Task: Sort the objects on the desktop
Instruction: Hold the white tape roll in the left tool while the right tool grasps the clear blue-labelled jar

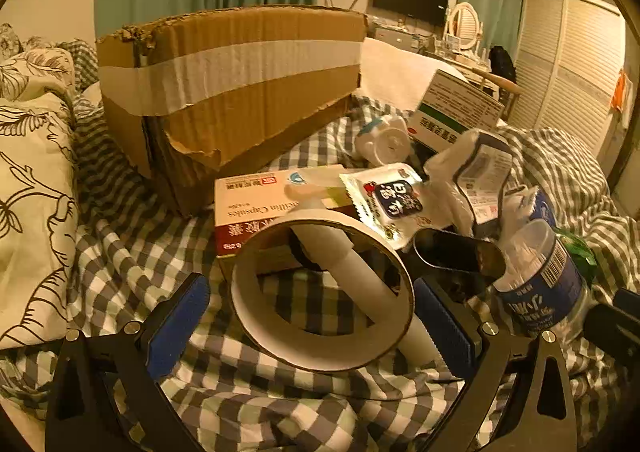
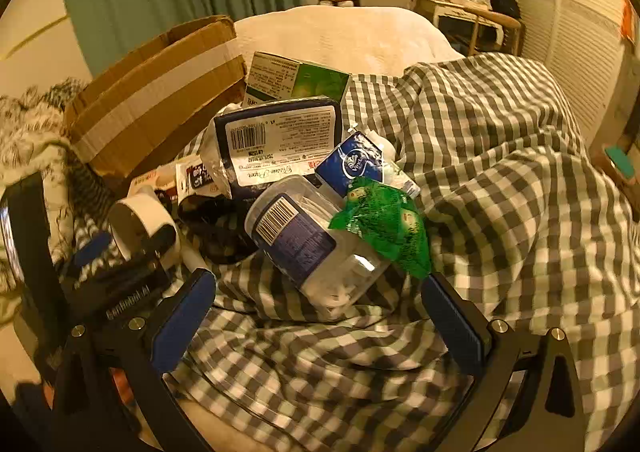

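A cardboard tape roll (image 1: 320, 348) lies on the checked bedsheet (image 1: 132, 252) between the fingers of my left gripper (image 1: 312, 312), which is open, pads just clear of the ring. A white tube (image 1: 352, 272) passes through the roll. My right gripper (image 2: 318, 312) is open over the sheet, and a clear cotton-swab jar (image 2: 292, 240) lies just ahead of its fingertips. Around the jar are a green packet (image 2: 384, 224), a blue tissue pack (image 2: 352, 168) and a larger tissue pack (image 2: 280, 144). A medicine box (image 1: 256, 204) and a snack packet (image 1: 384, 200) lie behind the roll.
A torn, taped cardboard box (image 1: 232, 92) stands behind the pile. A green-and-white carton (image 2: 296, 80), a white bottle (image 1: 384, 140) and a dark case (image 1: 456, 252) are in the heap. A patterned duvet (image 1: 32, 172) lies left; rumpled checked sheet (image 2: 500, 172) rises right.
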Demonstrator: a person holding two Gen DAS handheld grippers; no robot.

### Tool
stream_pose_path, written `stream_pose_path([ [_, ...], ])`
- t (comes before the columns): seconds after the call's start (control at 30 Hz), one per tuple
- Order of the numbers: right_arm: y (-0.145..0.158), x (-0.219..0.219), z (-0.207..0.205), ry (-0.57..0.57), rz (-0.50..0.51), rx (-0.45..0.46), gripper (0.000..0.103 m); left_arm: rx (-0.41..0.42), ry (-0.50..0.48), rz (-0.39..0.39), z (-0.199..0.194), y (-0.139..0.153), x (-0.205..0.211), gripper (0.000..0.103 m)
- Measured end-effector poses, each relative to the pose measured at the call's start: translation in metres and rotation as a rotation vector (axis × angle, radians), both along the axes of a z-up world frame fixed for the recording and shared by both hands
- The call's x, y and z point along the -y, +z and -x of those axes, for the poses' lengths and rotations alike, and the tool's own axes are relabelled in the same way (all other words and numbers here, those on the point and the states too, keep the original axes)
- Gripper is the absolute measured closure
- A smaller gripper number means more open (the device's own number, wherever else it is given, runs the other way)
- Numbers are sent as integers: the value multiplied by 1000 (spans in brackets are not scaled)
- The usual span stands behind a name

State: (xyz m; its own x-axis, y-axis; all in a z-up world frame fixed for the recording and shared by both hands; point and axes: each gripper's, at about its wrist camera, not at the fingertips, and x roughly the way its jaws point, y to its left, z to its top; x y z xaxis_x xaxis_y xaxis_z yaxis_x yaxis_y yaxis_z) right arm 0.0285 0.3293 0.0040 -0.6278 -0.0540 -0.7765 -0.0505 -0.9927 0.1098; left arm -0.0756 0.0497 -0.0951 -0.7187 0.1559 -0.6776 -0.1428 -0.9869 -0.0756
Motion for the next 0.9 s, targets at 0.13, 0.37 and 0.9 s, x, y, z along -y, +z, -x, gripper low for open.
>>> stream_pose_path([
  [0.13, -8, 4, 13, -46, 60, 40, 1, -9, -15, -16, -2, 2, 1, 6],
  [0.37, -12, 15, 33, -154, 73, 38, 1, -16, -15, -34, 0, 4, 2, 15],
  [0.9, -25, 4, 47, -328, 188, -6, 1, -1, 44, 2, -9, 6, 5, 15],
])
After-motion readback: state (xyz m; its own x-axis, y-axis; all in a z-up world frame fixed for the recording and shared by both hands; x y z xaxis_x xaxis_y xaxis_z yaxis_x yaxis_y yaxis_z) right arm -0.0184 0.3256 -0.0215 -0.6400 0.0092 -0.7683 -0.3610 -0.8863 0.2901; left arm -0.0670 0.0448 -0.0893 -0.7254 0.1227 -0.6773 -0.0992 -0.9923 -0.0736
